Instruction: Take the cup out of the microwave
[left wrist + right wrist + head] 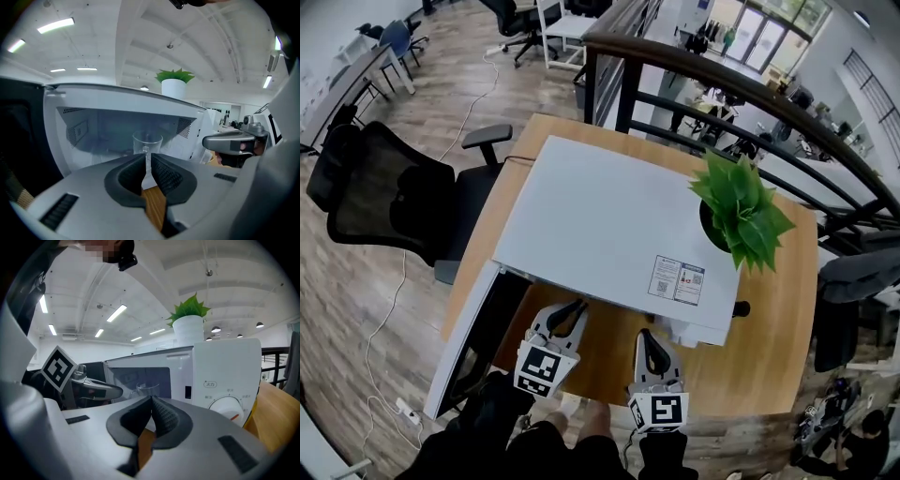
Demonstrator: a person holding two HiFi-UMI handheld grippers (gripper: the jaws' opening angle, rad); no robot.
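1. microwave (609, 225): white, on the wooden table (773, 347), mid-frame in your head view. its door (473, 347) hangs open toward 7 o'clock.
2. cup (146, 142): clear glass, upright inside the microwave cavity. it sits at 12 o'clock from your left gripper's jaws and apart from them.
3. left gripper (570, 312): at 6 o'clock of the microwave, facing the open cavity. you hold its jaws drawn together with only a sliver between the pads, and nothing in them.
4. right gripper (649, 339): just beside the left one, at its 3 o'clock. its jaw tips meet and it is empty. the control dial (225, 411) lies at its 3 o'clock.
5. potted plant (741, 206): green, in a white pot, at 2 o'clock of the microwave. you cannot tell whether it stands on or behind the microwave.
6. office chair (394, 197): black, at 9 o'clock of the table.
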